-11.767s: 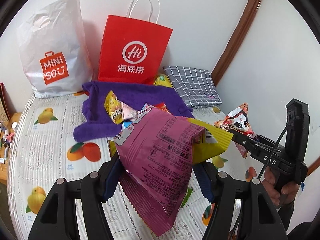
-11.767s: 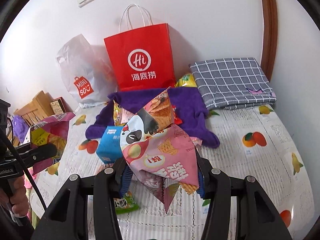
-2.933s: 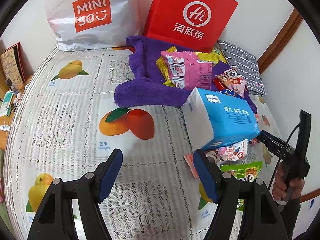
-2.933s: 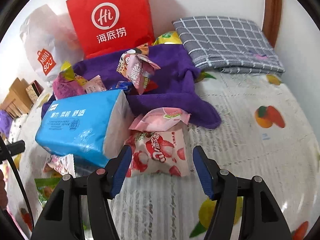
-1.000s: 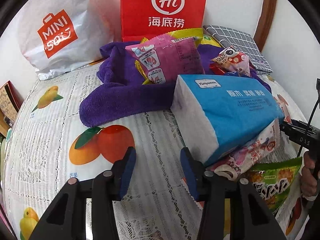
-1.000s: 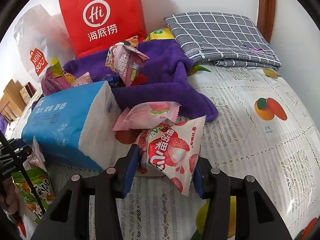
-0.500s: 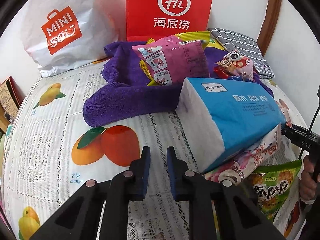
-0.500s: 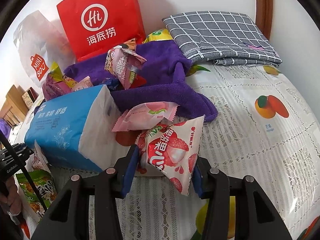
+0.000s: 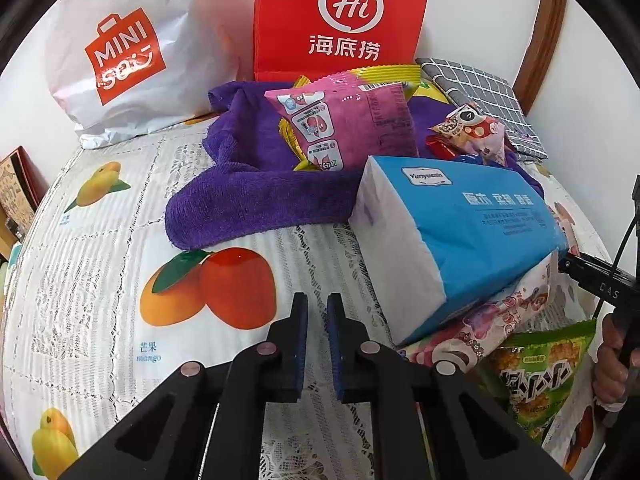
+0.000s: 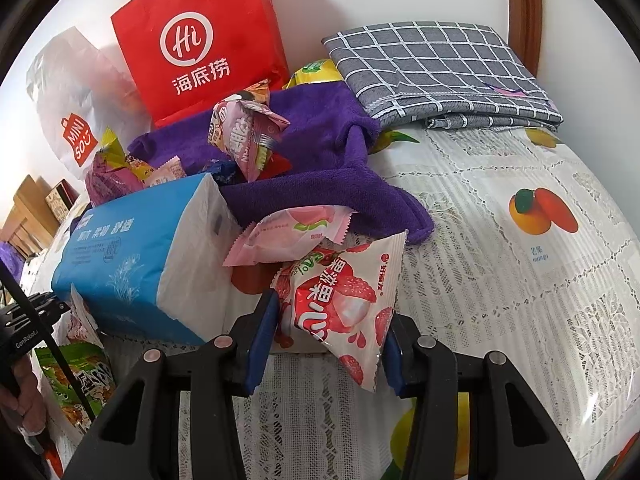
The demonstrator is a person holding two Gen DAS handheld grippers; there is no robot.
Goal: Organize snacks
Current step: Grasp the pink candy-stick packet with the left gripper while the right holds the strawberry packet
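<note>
Right jaws: the right gripper (image 10: 326, 334) was clamped on the lychee snack packet (image 10: 340, 300), one blue pad on each side of its lower half.
Left jaws: the left gripper (image 9: 317, 320) was closed to a narrow slit, holding nothing, above the fruit-print tablecloth (image 9: 100, 240).
Packet position: front of the table, just beside the blue tissue pack (image 10: 136, 260); a pink peach packet (image 10: 292, 236) overlapped its top edge.
Lift state: whether the packet had cleared the cloth could not be told.
Snack pile: other packets lay on the purple towel (image 10: 320, 160), below the red paper bag (image 10: 200, 40).
Step in hand: pick-up of one snack, judged.
Next move: probably lift clear of the peach packet, then carry to the towel pile.
</note>
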